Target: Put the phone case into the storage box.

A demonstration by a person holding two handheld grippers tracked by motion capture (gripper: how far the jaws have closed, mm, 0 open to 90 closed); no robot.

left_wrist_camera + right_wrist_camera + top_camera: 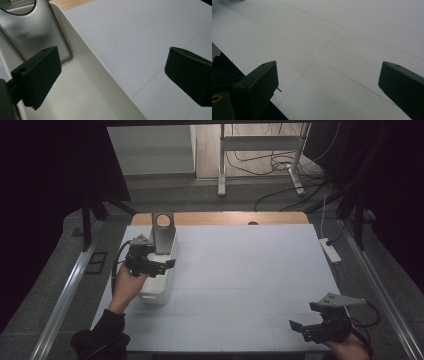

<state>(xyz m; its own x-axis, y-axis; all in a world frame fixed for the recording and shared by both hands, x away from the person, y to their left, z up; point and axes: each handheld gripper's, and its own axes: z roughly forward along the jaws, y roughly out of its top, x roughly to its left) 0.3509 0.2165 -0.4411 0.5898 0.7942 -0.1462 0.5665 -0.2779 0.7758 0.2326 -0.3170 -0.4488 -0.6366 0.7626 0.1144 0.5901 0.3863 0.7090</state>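
**White bin and metal stand under the left gripper**

White tabletop [240, 280] lies beneath the right gripper [306, 326] at five o'clock, near the front edge; its jaws stand wide apart with nothing between them. Farther back, at nine o'clock, the left gripper [161, 265] hovers over a long white plastic bin [156, 292], jaws spread and empty, one over the bin's inside, the other over the tabletop. At the bin's far end, a silver metal stand [162, 232] with a round hole leans upright inside it.
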